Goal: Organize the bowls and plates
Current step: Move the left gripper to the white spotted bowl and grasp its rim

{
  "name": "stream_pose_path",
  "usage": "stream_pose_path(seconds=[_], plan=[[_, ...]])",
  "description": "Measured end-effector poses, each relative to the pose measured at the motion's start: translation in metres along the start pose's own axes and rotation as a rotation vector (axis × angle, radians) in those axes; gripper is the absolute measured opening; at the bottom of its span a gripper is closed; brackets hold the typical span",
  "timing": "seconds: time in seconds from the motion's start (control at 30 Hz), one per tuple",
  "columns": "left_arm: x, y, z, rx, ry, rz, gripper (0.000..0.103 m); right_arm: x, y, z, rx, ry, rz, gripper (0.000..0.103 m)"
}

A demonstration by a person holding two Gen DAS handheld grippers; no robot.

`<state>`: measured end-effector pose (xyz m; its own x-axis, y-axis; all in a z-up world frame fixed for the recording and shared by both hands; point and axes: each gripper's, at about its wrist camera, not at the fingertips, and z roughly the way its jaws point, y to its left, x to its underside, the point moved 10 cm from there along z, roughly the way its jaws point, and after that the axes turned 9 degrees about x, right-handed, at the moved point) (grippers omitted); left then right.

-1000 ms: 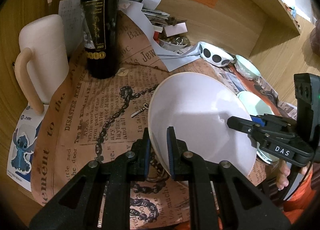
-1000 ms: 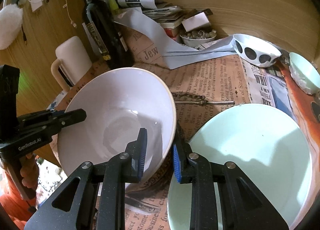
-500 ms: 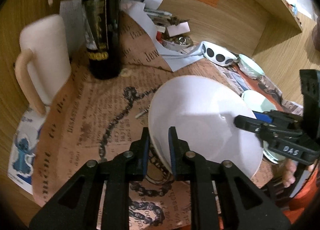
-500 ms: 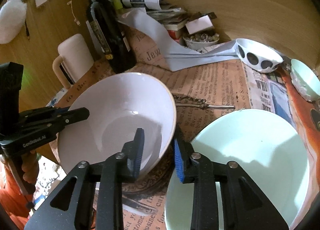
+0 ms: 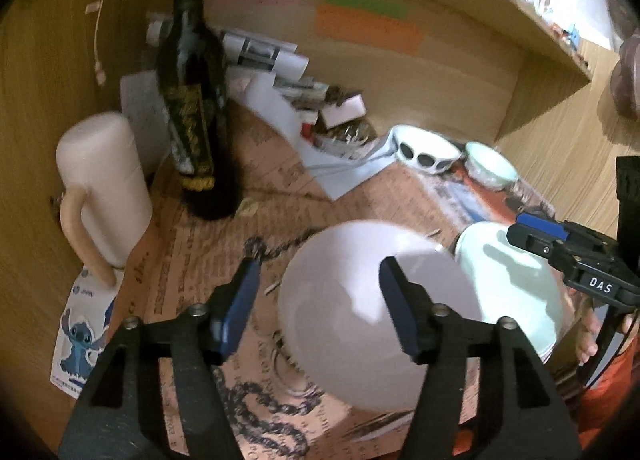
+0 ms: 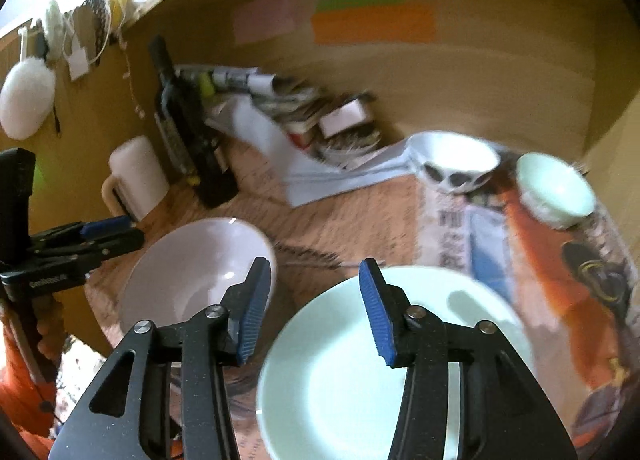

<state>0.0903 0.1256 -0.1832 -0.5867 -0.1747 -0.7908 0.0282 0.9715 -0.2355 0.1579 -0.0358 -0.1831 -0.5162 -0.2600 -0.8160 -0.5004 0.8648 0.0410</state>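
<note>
A big white bowl (image 5: 360, 300) (image 6: 192, 272) rests on the newspaper-covered table, free of both grippers. A pale green plate (image 6: 380, 360) (image 5: 516, 284) lies to its right. My left gripper (image 5: 320, 296) is open, raised above the bowl's near rim. My right gripper (image 6: 312, 300) is open, raised between the bowl and the plate. A white bowl with black dots (image 6: 452, 164) (image 5: 424, 148) and a small green bowl (image 6: 556, 188) (image 5: 488, 168) sit at the back right.
A dark wine bottle (image 5: 192, 108) (image 6: 184, 128) and a cream mug (image 5: 100, 184) (image 6: 136, 176) stand at the back left. A heap of papers and a small dish (image 5: 344, 128) lie at the back. Wooden walls enclose the table.
Both grippers have opened and let go of the white bowl's rim, then lifted and pulled back. The bowl now sits level on the table.
</note>
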Motion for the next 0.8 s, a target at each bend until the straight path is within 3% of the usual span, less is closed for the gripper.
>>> stream_pose_path(seconds=[0.1, 0.2, 0.33, 0.6, 0.8], plan=[[-0.016, -0.012, -0.001, 0.002, -0.030, 0.017, 0.074, -0.011, -0.016, -0.010, 0.033, -0.045, 0.011, 0.061], [-0.033, -0.024, 0.000, -0.003, -0.066, 0.036, 0.086, -0.025, -0.037, -0.023, 0.083, -0.107, 0.023, 0.065], [-0.055, -0.038, 0.006, -0.008, -0.100, 0.064, 0.088, -0.040, -0.059, -0.032, 0.116, -0.148, 0.042, 0.072], [-0.091, -0.067, 0.035, 0.017, -0.115, 0.084, 0.094, -0.059, -0.102, -0.026, 0.179, -0.162, 0.074, 0.073], [-0.117, -0.087, 0.065, 0.030, -0.092, 0.109, 0.096, -0.069, -0.131, 0.003, 0.208, -0.124, 0.096, 0.072]])
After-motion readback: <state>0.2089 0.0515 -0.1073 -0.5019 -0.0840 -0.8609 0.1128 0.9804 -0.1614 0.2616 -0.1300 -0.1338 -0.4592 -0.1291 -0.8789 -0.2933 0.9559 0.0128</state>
